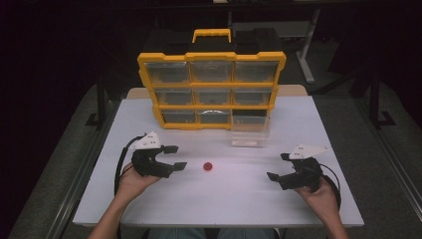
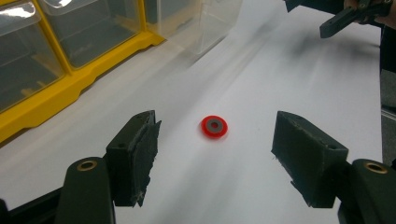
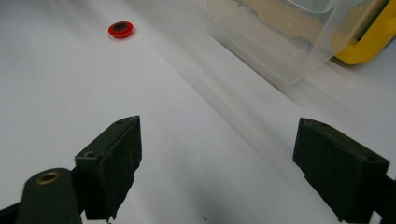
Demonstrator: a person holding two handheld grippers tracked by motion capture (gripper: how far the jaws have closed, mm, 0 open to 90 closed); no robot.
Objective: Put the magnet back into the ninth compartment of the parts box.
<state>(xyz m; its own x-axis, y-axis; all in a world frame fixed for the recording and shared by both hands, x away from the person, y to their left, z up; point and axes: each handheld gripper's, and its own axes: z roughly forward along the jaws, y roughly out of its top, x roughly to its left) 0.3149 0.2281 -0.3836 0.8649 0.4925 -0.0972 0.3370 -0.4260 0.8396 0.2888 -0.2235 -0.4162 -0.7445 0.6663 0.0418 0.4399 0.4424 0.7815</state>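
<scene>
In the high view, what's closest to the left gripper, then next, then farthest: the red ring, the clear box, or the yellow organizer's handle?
From the left gripper:
1. Red ring, just to its right on the table.
2. Clear box, farther right, in front of the organizer.
3. Yellow handle, on top of the organizer at the back.

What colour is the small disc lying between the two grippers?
Red, with a grey centre ring around a hole; the disc shows best in the left gripper view.

My left gripper (image 1: 175,157) and right gripper (image 1: 276,166) are matte black, each topped by a pale grey three-cornered plate and trailing a black cable. Their blocky jaws carry rough dark pads and brass-ringed pivot holes. My forearms are bare.
</scene>
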